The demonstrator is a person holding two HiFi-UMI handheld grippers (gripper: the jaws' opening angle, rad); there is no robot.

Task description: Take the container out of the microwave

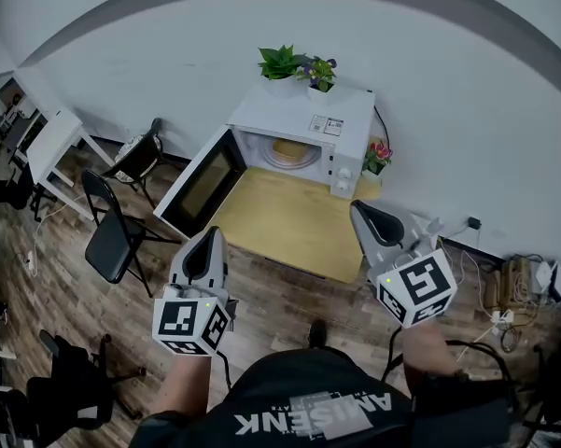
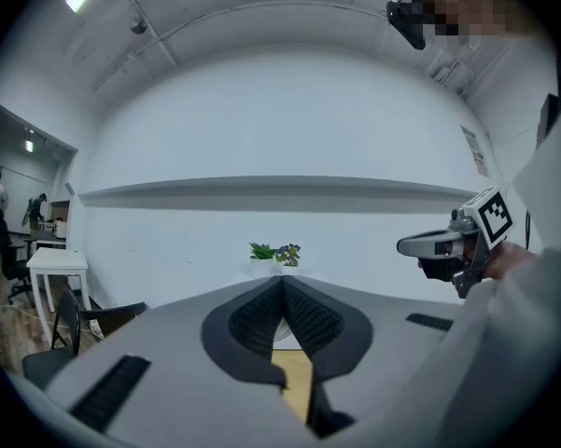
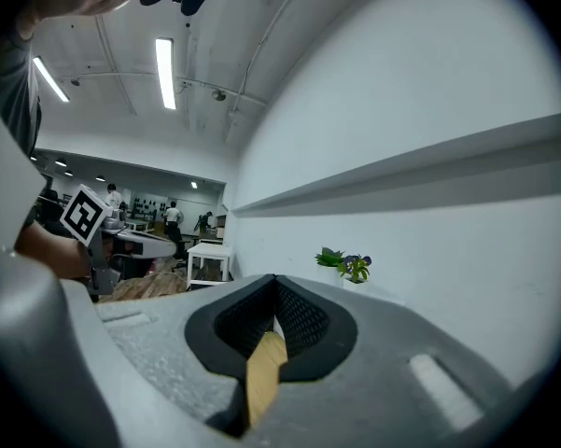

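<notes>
A white microwave (image 1: 303, 124) stands at the back of a wooden table (image 1: 289, 222), its door (image 1: 198, 183) swung open to the left. Inside, a pale yellowish container (image 1: 290, 149) rests on the turntable. My left gripper (image 1: 208, 236) (image 2: 282, 283) hovers short of the table's front left corner, its jaws shut and empty. My right gripper (image 1: 362, 210) (image 3: 274, 283) hangs near the table's front right, also shut with nothing between its pads. Both point level toward the microwave and stay well apart from it. The gripper views show only the plants over their jaws; the microwave is hidden.
Two potted plants (image 1: 297, 66) sit on top of the microwave and a small flower pot (image 1: 378, 155) stands to its right. Black folding chairs (image 1: 112, 227) and a white table (image 1: 51, 143) are at the left. Cables and a power strip (image 1: 513, 287) lie on the floor at the right.
</notes>
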